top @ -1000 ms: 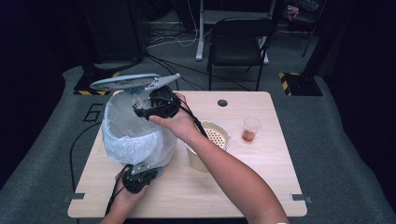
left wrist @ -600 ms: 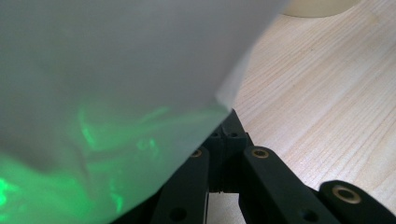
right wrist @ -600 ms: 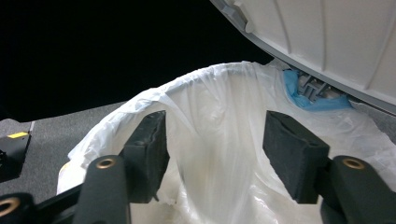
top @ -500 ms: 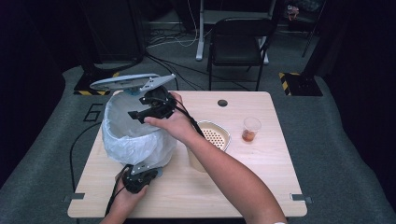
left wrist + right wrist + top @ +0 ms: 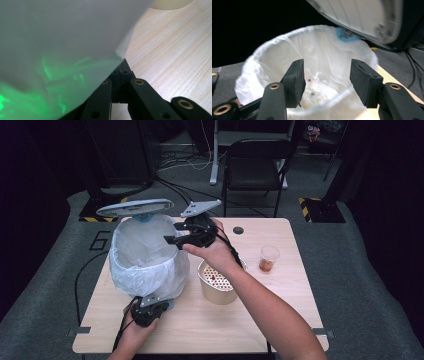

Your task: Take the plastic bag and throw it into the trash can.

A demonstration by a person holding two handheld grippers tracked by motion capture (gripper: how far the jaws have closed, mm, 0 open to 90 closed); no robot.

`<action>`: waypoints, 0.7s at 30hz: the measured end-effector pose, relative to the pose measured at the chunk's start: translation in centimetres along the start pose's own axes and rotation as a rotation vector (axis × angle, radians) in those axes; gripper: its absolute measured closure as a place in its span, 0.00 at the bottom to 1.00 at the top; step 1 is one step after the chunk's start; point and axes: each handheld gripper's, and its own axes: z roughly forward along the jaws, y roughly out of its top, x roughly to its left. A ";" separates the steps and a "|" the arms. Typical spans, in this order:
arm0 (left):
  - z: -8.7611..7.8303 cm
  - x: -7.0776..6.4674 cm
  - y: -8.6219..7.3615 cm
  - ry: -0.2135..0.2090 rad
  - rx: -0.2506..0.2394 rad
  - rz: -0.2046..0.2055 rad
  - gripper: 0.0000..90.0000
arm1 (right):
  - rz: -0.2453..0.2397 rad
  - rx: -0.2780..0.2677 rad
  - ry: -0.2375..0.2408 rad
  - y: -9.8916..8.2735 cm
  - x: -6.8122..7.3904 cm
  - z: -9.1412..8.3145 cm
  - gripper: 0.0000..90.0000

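Note:
A bin lined with a white plastic bag (image 5: 145, 257) stands at the table's left, and its grey lid (image 5: 135, 208) is tipped up. My right gripper (image 5: 172, 240) hovers at the bin's right rim, pointing left over the mouth. Its jaws are open and have just been closing, with nothing between them. The right gripper view looks into the bag (image 5: 324, 57), where small scraps lie at the bottom, under the raised lid (image 5: 362, 17). My left gripper (image 5: 150, 306) rests low at the bin's front base, jaws shut. In its own view the bag (image 5: 62, 50) drapes over the left gripper (image 5: 122, 72).
A beige pot with a perforated insert (image 5: 218, 280) stands just right of the bin, under my right forearm. Farther right is a clear cup (image 5: 268, 258) holding something orange-brown. The wooden table (image 5: 280, 320) has a dark chair (image 5: 255, 165) behind it.
My right gripper has drawn back to the right, from over the bin's mouth to its right rim. The left gripper has stayed put.

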 end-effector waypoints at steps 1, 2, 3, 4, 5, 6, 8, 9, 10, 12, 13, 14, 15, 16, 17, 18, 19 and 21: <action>0.1 0.0 0.0 -0.007 -0.008 -0.003 1.00 | 0.004 0.006 -0.007 -0.3 -0.2 -0.3 0.51; 0.1 0.0 0.0 0.001 -0.007 -0.003 1.00 | 0.008 0.009 -0.014 -0.5 -0.5 -0.5 0.51; 0.1 0.0 0.0 -0.003 -0.006 -0.003 1.00 | 0.008 0.010 -0.019 -0.9 -0.7 -0.8 0.51; 0.1 0.0 -0.1 -0.004 -0.011 -0.003 1.00 | 0.009 0.012 -0.028 -1.2 -0.9 -1.0 0.52; 0.2 -0.1 -0.1 -0.008 -0.030 -0.026 1.00 | 0.007 0.014 -0.040 -1.5 -1.1 -1.2 0.52; 0.2 -0.1 -0.1 -0.011 -0.030 -0.023 1.00 | 0.009 0.017 -0.048 -1.9 -1.3 -1.4 0.53; 0.2 -0.1 -0.1 -0.010 -0.029 -0.023 1.00 | 0.024 0.018 -0.060 -2.5 -1.8 -1.7 0.53; 0.2 -0.1 -0.1 -0.010 -0.030 -0.024 1.00 | 0.030 0.020 -0.069 -2.8 -2.0 -1.9 0.54; 0.2 -0.1 -0.1 -0.010 -0.030 -0.024 1.00 | 0.035 0.024 -0.076 -3.1 -2.3 -2.0 0.54; 0.2 -0.1 -0.1 -0.009 -0.029 -0.023 1.00 | 0.048 0.026 -0.089 -3.7 -2.8 -2.2 0.54; 0.2 -0.1 -0.1 -0.009 -0.029 -0.023 1.00 | 0.050 0.026 -0.098 -4.0 -3.0 -2.2 0.55; 0.2 -0.1 -0.1 -0.009 -0.029 -0.024 1.00 | 0.052 0.028 -0.105 -4.3 -3.2 -2.3 0.55; 0.2 -0.1 -0.1 -0.009 -0.029 -0.023 1.00 | 0.055 0.033 -0.113 -4.6 -3.5 -2.4 0.56; 0.2 -0.1 -0.1 -0.009 -0.029 -0.023 1.00 | 0.054 0.038 -0.123 -5.0 -3.7 -2.4 0.56; 0.2 -0.1 -0.1 -0.009 -0.029 -0.023 1.00 | 0.052 0.042 -0.134 -5.4 -4.0 -2.4 0.56; 0.2 -0.1 -0.1 -0.009 -0.029 -0.023 1.00 | 0.058 0.050 -0.141 -5.8 -4.3 -2.4 0.57; 0.2 -0.1 -0.1 -0.009 -0.029 -0.023 1.00 | 0.071 0.058 -0.152 -6.3 -4.7 -2.4 0.57; 0.2 -0.1 -0.1 -0.009 -0.029 -0.023 1.00 | 0.083 0.069 -0.170 -7.0 -5.3 -2.5 0.58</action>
